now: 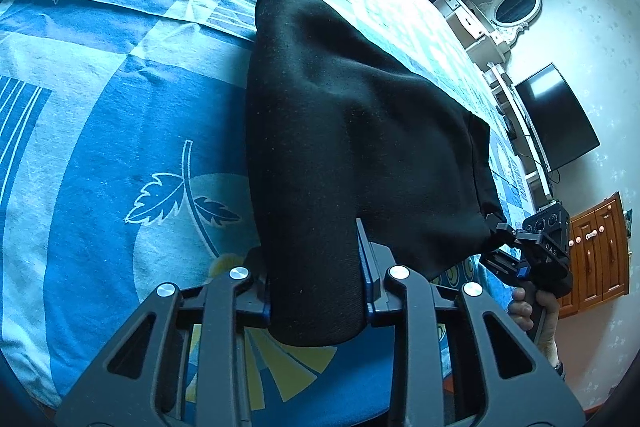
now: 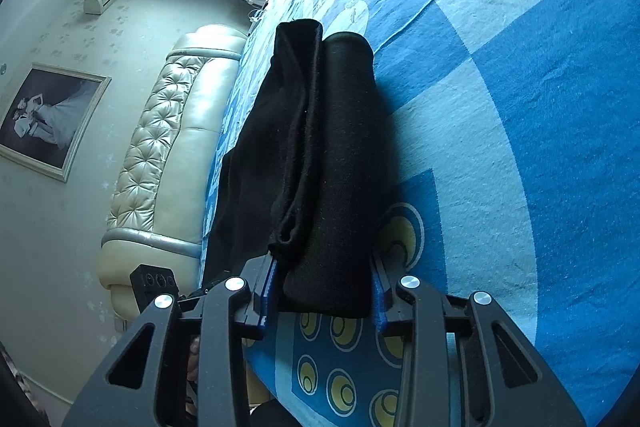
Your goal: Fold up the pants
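Observation:
Black pants (image 1: 340, 115) are held up over a bed with a blue patterned sheet (image 1: 100, 147). My left gripper (image 1: 316, 291) is shut on a thick fold of the pants at one corner. The cloth stretches from it toward the right gripper (image 1: 496, 227), seen at the right edge of the left wrist view, which pinches the other corner. In the right wrist view, my right gripper (image 2: 324, 291) is shut on a folded stack of the pants (image 2: 320, 155), whose layers hang down toward the sheet (image 2: 520, 107).
A cream tufted headboard (image 2: 168, 147) stands at the bed's end, with a framed photo (image 2: 44, 115) on the wall. A TV (image 1: 560, 115), white shelves (image 1: 480, 31) and a wooden cabinet (image 1: 596, 251) stand beyond the bed's far side.

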Available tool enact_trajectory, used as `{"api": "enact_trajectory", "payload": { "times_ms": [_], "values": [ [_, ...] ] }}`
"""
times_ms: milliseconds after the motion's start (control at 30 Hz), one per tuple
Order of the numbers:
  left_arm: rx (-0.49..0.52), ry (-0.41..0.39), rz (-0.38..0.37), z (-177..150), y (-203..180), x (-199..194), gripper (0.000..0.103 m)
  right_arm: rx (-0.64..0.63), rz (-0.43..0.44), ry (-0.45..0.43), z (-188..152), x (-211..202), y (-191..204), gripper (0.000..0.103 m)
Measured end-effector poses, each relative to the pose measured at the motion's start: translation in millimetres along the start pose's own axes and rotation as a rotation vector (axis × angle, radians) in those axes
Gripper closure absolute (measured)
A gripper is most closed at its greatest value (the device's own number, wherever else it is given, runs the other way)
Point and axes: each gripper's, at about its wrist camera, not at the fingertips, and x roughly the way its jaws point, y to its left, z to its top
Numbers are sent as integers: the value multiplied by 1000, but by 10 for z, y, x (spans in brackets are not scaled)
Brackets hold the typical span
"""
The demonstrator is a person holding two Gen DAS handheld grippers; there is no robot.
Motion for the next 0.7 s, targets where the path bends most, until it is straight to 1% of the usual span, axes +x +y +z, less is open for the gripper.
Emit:
{"api": "enact_trajectory", "payload": {
  "times_ms": [267,333,400,433,500,633,700],
  "values": [
    [6,0,6,12,18,-5,73,4,-5,-3,-2,-15,-33,67],
    [12,-1,0,29,32,3,72,0,-11,-3,5,-13,-33,63],
    [7,-3,-11,29,72,4,70,6,-18,-16,2,-32,-35,50],
    [6,-4,-13,25,82,1,66,23,1,-28,-2,-49,-50,48],
    [-4,-8,-25,25,119,-4,61,39,27,-37,8,-51,-68,39],
    [-30,-28,-37,31,175,19,51,21,7,-27,35,29,-16,38],
    [-29,-27,-40,33,175,44,50,2,-7,-19,39,77,19,38]
  ]
}}
